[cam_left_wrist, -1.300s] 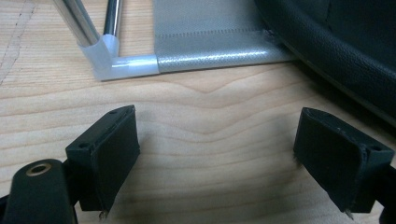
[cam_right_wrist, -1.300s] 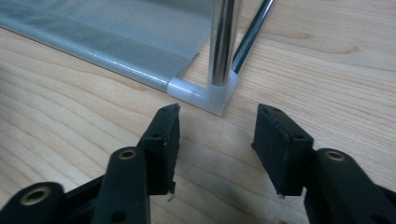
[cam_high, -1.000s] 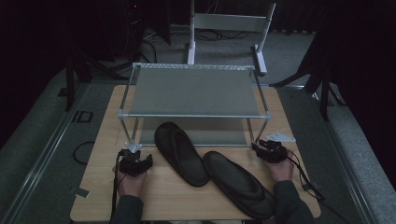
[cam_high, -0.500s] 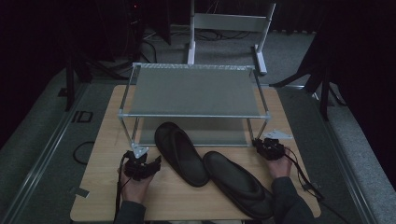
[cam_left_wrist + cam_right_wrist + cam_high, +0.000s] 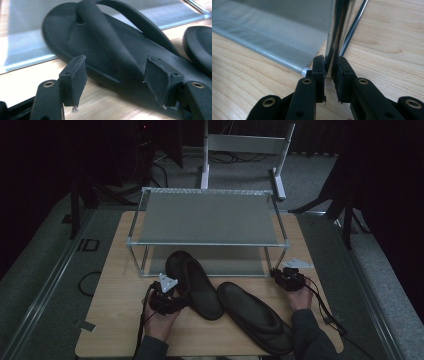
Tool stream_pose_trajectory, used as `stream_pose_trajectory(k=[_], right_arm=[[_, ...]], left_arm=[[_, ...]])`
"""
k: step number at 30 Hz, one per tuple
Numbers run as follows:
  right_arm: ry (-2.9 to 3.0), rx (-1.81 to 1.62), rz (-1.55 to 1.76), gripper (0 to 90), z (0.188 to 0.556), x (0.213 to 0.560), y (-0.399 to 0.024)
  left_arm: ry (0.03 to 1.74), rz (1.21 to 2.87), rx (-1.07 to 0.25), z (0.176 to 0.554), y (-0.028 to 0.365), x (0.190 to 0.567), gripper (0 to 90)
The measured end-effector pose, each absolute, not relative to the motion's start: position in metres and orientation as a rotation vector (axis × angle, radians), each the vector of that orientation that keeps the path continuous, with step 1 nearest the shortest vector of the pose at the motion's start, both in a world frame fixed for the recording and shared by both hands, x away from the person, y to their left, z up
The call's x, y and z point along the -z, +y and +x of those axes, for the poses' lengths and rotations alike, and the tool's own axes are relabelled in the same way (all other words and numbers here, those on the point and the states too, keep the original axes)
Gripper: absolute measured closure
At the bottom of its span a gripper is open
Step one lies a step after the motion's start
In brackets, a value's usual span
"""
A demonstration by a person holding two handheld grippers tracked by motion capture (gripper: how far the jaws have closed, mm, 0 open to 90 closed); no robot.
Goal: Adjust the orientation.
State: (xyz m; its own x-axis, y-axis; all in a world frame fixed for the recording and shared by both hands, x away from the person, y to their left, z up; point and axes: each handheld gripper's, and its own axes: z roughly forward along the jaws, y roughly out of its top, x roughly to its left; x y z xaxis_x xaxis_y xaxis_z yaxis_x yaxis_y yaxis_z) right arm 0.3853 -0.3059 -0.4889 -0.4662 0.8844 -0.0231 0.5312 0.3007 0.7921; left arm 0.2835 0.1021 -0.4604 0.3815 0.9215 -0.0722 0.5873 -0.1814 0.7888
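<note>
Left tool low in the left gripper view, jaws just opening, spread wide with nothing gripped, facing the near slipper on the table at the shoe rack's foot. Right tool clamped shut on the rack's chrome leg. Probably light, soft, bendy rubber; best pinched at the sole's edge or strap.

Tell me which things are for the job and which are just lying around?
For the job:
- left gripper, open, facing the near slipper
- right gripper, clamped on the rack's front post
- other slipper
- shoe rack

Just lying about:
- white stand behind the table
- floor cables
</note>
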Motion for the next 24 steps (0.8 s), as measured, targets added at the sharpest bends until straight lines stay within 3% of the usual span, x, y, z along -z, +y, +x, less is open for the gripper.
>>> stream_pose_trajectory(k=[11,18,21,24], right_arm=[[2.113,-1.036,1.263,79.1,0.386,0.491,-0.307],[2.115,-1.050,1.268,77.4,0.386,0.494,-0.308],[2.119,-1.047,1.261,77.5,0.385,0.494,-0.308],[2.119,-1.046,1.259,77.6,0.386,0.494,-0.308]], left_arm=[[1.286,1.962,-0.578,0.298,0.082,0.475,35.7],[1.283,1.973,-0.567,0.303,0.085,0.474,43.3],[1.306,1.961,-0.587,0.306,0.092,0.472,52.6],[1.294,1.955,-0.556,0.310,0.099,0.472,55.1]])
